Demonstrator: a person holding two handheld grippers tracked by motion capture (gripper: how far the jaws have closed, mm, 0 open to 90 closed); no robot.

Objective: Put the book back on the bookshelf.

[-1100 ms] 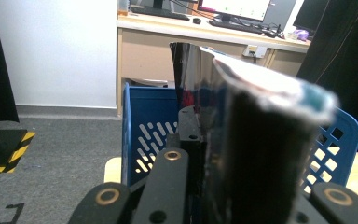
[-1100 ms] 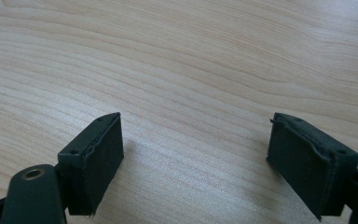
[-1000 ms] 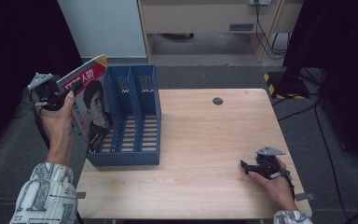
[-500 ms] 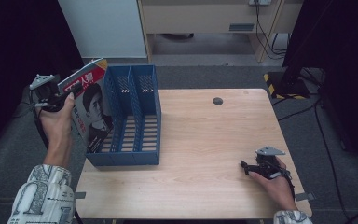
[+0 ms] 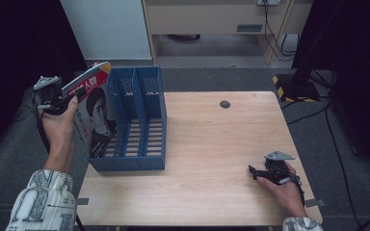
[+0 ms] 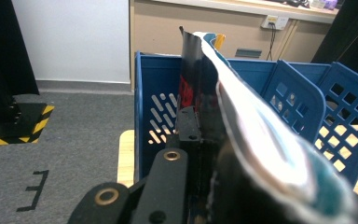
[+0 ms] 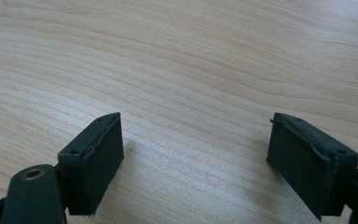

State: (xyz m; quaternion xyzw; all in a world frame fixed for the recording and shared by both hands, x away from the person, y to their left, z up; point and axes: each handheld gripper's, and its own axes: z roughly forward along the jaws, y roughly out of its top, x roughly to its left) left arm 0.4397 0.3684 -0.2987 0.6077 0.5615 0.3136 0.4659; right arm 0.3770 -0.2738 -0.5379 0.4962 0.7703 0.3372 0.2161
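left gripper clamped on magazine | step: lower it upright into the leftmost slot of the blue file rack, clearing the divider | right gripper wide open, empty, on tabletop

The magazine has a glossy cover with a portrait, white characters and a red band at the top. It stands tilted, its top edge leaning left, its bottom corner down inside the leftmost slot of the rack. Its upper left edge is pinched and the cover bows there. The rack is blue plastic with slotted walls and three compartments, open at the top, and it stands upright at the left of the surface, its near end by the near edge.
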